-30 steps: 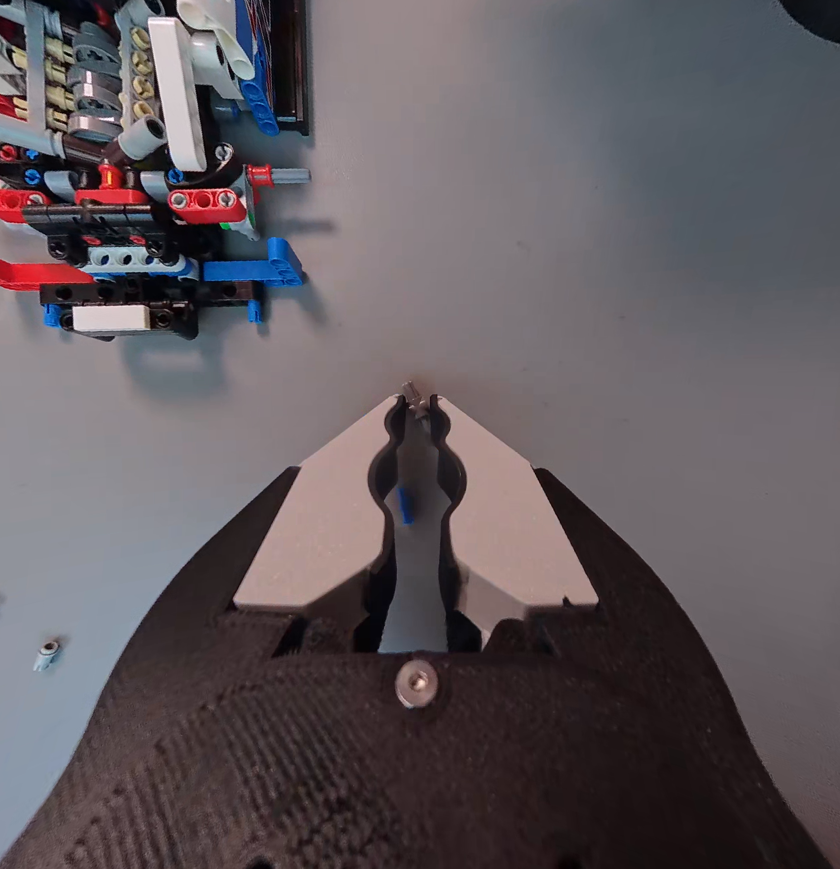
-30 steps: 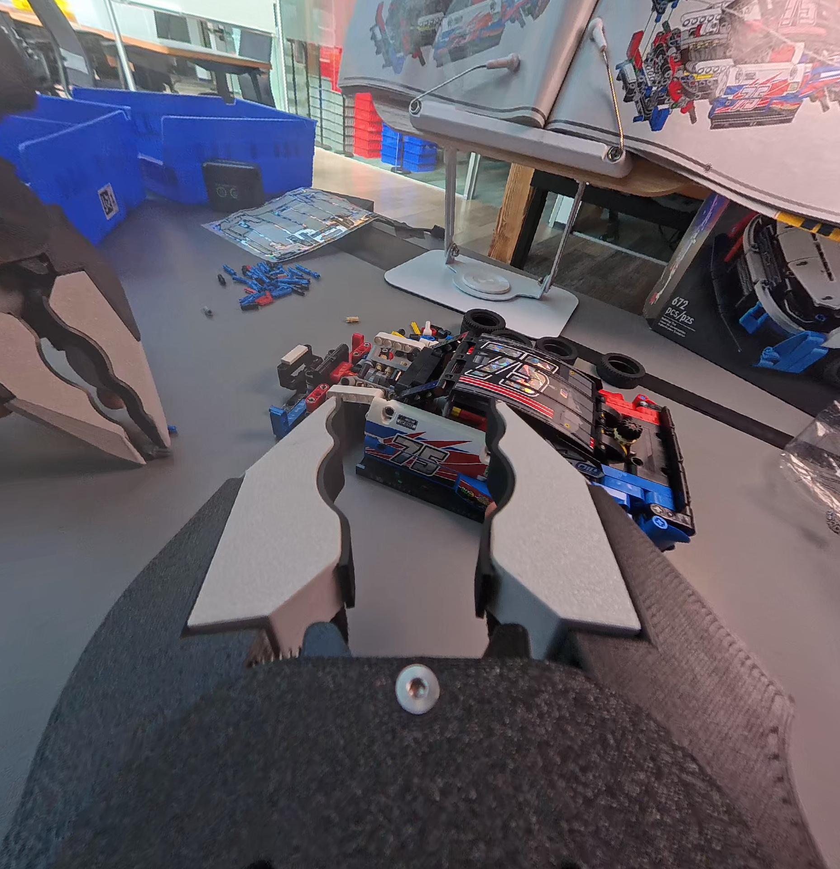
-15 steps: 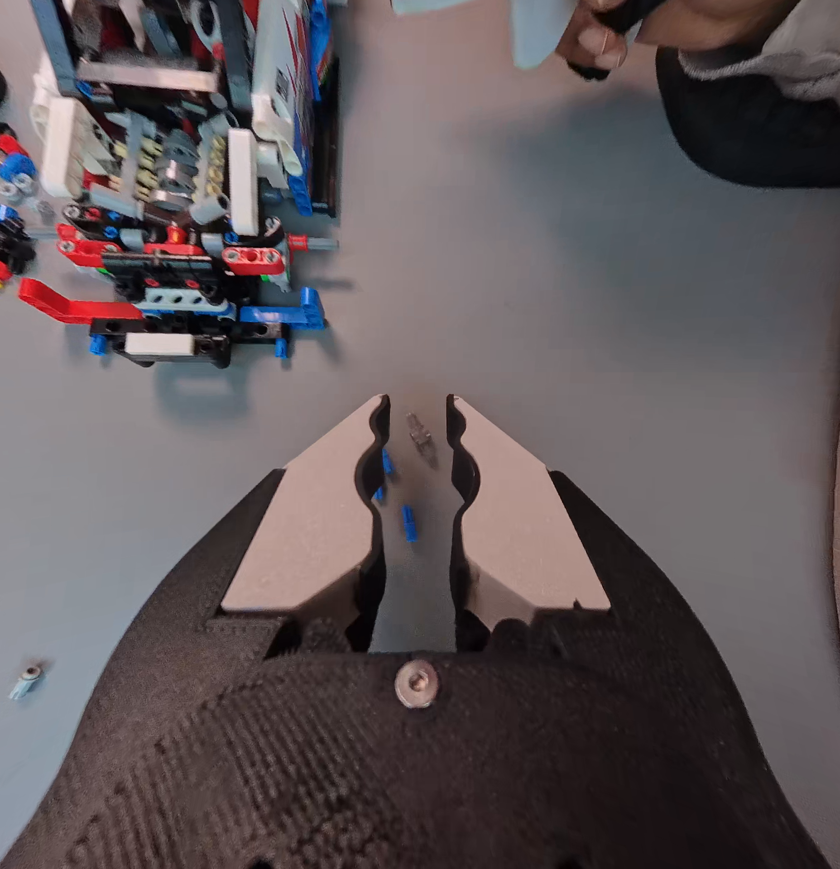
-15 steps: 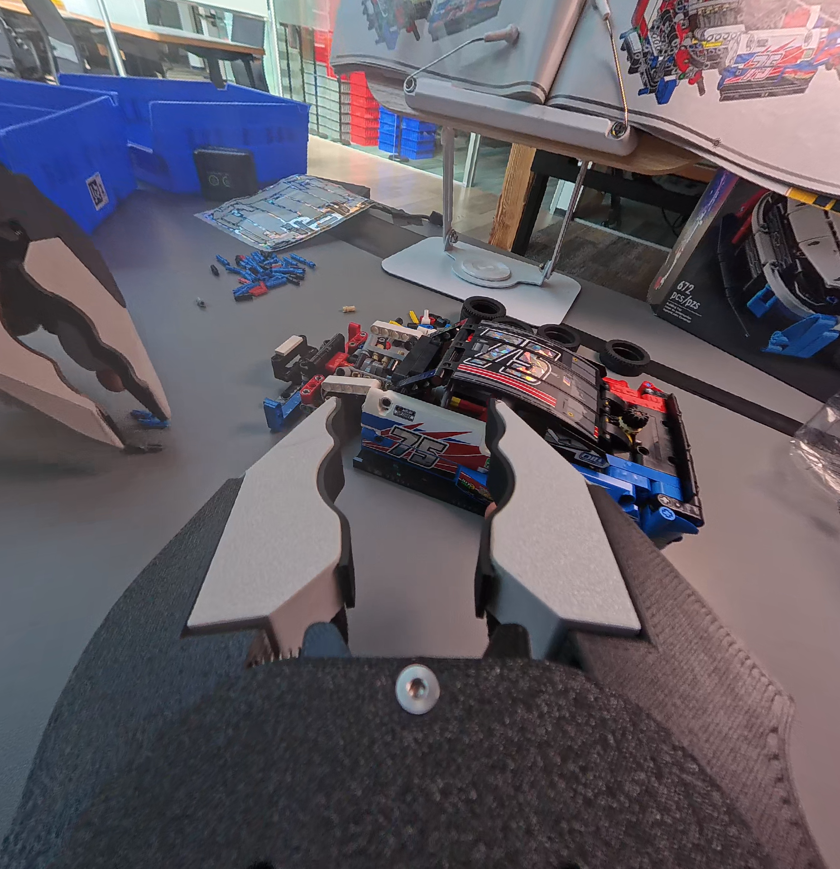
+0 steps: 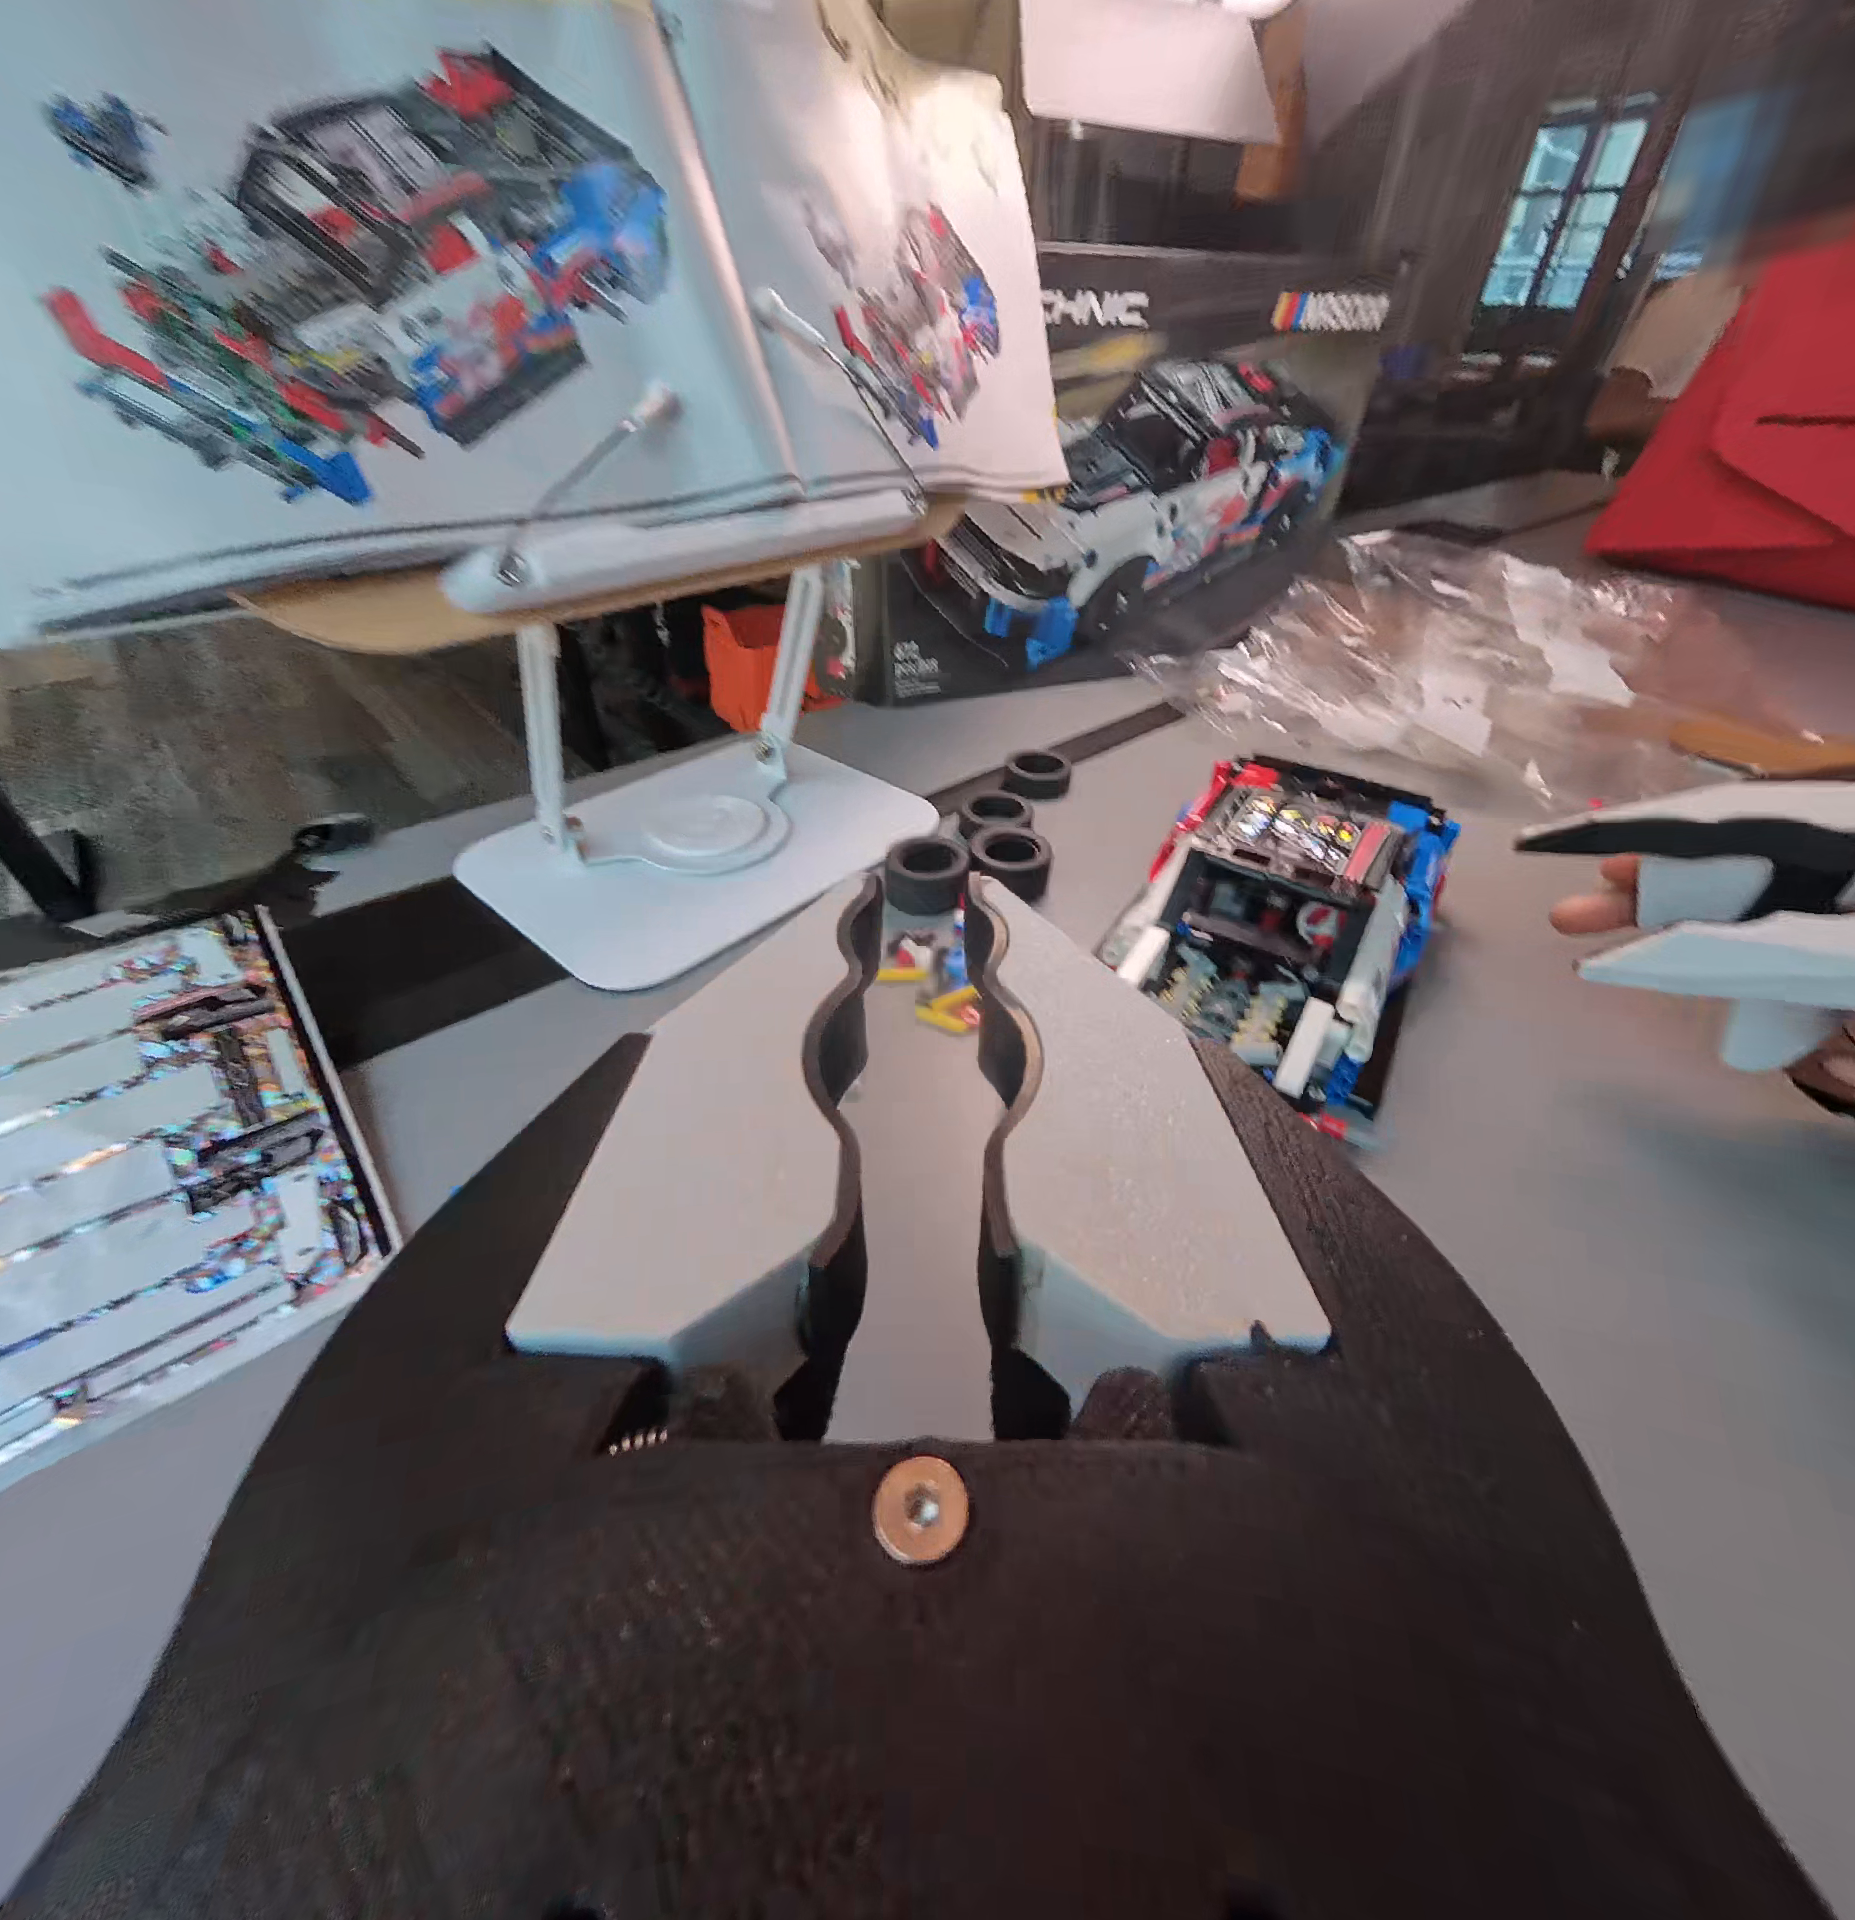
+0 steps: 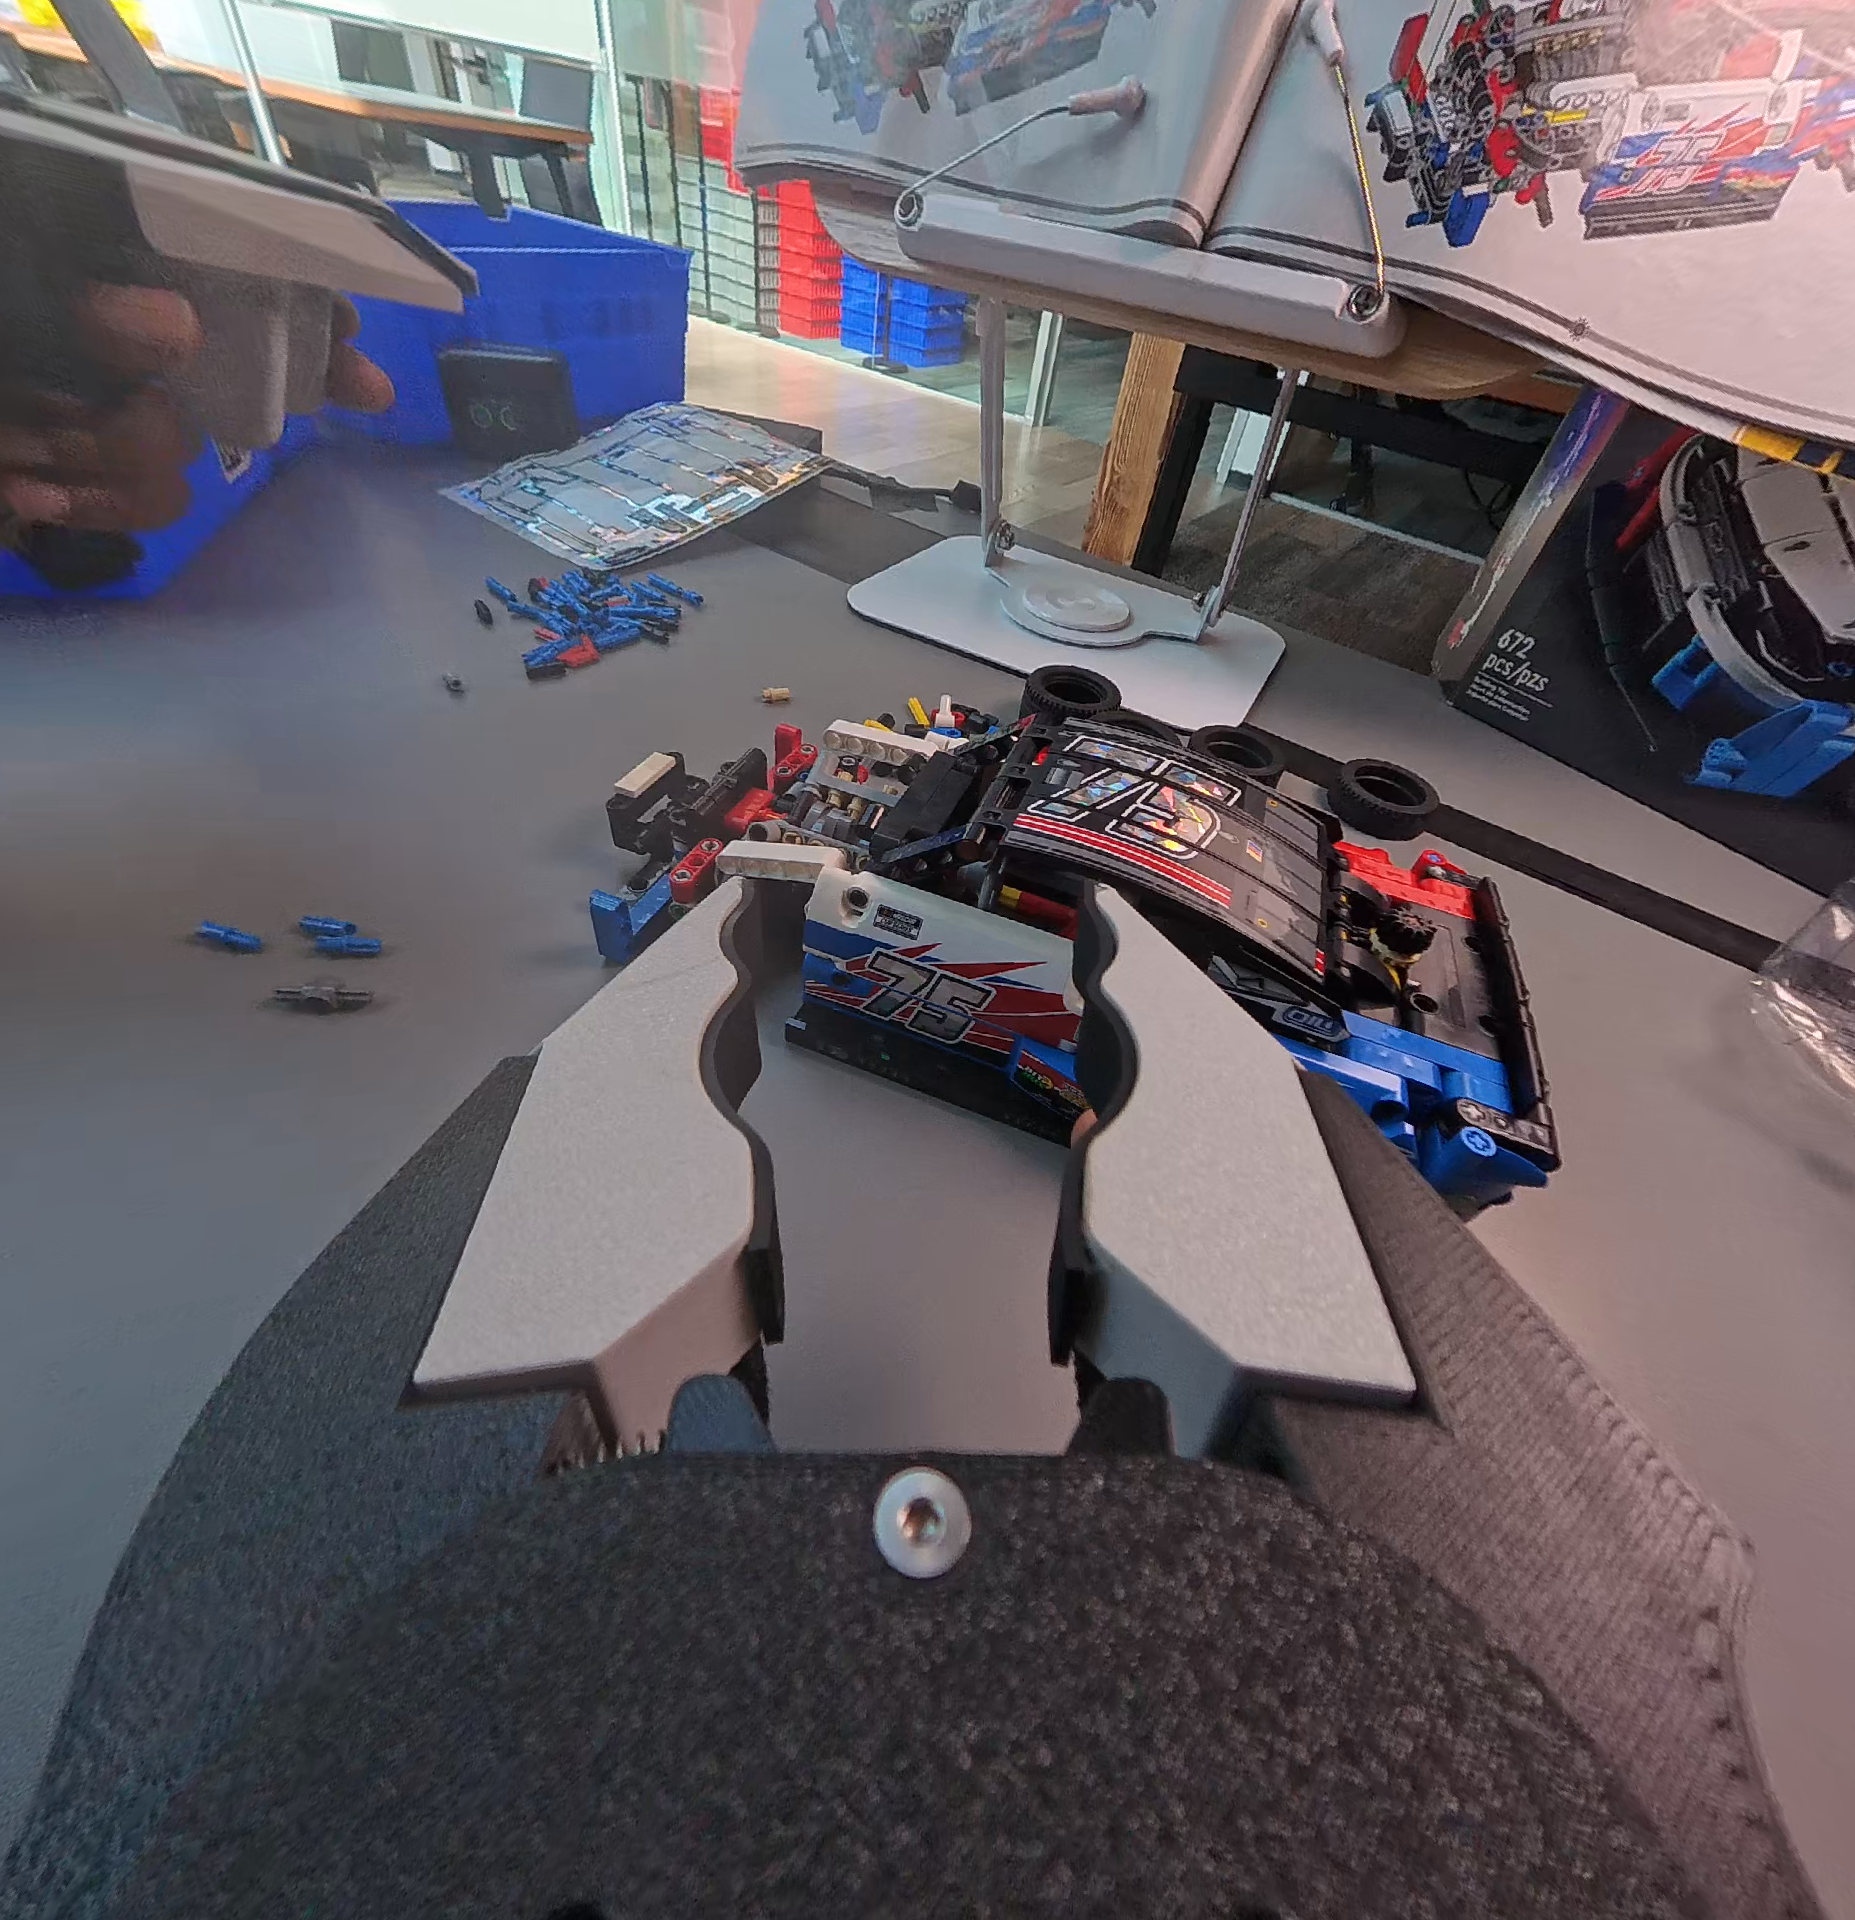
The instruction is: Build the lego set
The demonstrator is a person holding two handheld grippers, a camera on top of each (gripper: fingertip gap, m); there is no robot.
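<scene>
The part-built lego race car (image 6: 1110,883) sits on the grey table, blue, black and red with a numbered white side panel; it also shows in the left wrist view (image 5: 1287,935). My right gripper (image 6: 918,904) is open and empty, its fingertips just short of the car's side panel. My left gripper (image 5: 928,894) is open by a narrow gap and empty, held up above the table and pointing at loose small parts (image 5: 933,982). It shows at the upper left of the right wrist view (image 6: 279,229). A grey pin (image 6: 320,997) and three blue pins (image 6: 279,935) lie left of the car.
The instruction booklet on a white stand (image 5: 684,862) is behind the car, with black tyres (image 5: 996,821) beside its base. A sticker sheet (image 5: 144,1143) lies left, a pile of blue pins (image 6: 601,618) and blue bins (image 6: 549,291) beyond. The set's box (image 5: 1162,488) and plastic bags (image 5: 1474,665) are at the right. One gripper's finger ends stand about 25 cm off the other's. It is some 15 cm from my right tips to the grey pin (image 6: 320,997).
My left gripper opened and let go of the grey pin, which now lies on the table. It then rose and tilted up to face across the table. My right gripper barely moved.
</scene>
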